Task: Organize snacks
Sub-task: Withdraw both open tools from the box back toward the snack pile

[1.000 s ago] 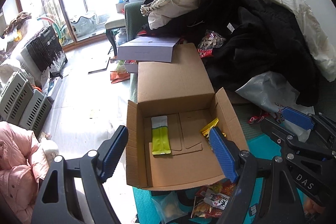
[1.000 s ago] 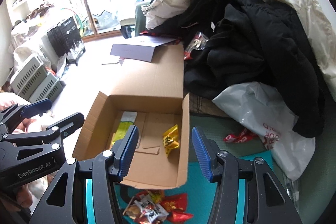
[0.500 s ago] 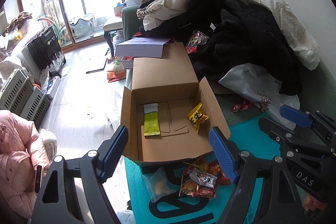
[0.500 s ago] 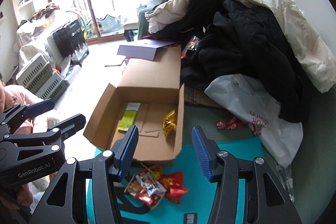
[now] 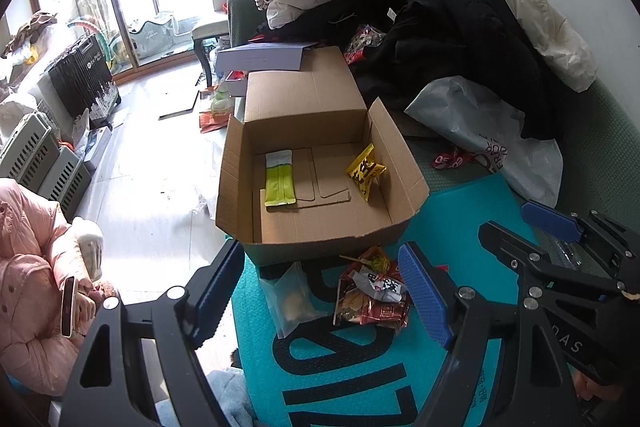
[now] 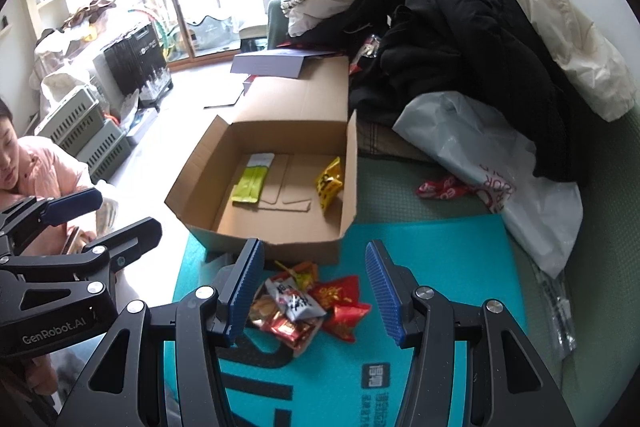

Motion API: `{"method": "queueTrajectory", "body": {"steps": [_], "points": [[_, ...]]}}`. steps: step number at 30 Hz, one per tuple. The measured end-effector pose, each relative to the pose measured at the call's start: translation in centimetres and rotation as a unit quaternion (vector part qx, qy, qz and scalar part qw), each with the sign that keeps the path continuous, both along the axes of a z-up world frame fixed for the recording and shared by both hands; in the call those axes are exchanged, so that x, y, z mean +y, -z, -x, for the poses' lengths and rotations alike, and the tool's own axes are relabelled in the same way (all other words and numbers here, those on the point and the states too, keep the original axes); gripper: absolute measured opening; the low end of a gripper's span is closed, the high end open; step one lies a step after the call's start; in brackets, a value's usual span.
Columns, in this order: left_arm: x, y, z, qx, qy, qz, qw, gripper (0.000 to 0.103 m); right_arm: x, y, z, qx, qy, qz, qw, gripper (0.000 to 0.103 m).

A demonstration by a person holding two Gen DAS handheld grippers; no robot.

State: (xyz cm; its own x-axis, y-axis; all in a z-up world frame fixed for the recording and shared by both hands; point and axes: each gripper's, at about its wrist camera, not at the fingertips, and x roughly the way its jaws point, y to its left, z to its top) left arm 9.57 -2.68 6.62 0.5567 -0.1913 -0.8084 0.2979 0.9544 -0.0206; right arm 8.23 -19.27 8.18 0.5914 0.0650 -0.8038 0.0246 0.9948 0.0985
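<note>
Snacks (image 6: 308,303) lie heaped on the teal mat (image 6: 432,259) just in front of the cardboard box (image 6: 280,251), which already holds a green sachet (image 5: 279,179) and a yellow packet (image 5: 366,171). Only the left wrist view shows a clear bag (image 5: 294,297) beside the heap. Both the left gripper (image 5: 320,291) and right gripper (image 6: 314,287) hover with fingers apart, empty.

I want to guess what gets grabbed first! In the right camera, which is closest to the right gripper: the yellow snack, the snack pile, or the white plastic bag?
1. Snack pile, between the right gripper's fingers, on the mat.
2. Yellow snack, inside the box, right side.
3. White plastic bag, far right, by the clothes.
</note>
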Motion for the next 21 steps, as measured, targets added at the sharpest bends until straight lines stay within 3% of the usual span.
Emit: {"method": "queueTrajectory", "body": {"steps": [17, 21], "points": [[0.2, 7.6, 1.0, 0.055, 0.035, -0.018, 0.9977, 0.079, 0.8, 7.9, 3.0, 0.070, 0.029, -0.018, 0.997, 0.053], [0.6, 9.3, 0.8, 0.062, 0.041, -0.025, 0.9969, 0.079, 0.9, 9.8, 3.2, 0.087, 0.037, -0.032, 0.995, 0.058]]}}
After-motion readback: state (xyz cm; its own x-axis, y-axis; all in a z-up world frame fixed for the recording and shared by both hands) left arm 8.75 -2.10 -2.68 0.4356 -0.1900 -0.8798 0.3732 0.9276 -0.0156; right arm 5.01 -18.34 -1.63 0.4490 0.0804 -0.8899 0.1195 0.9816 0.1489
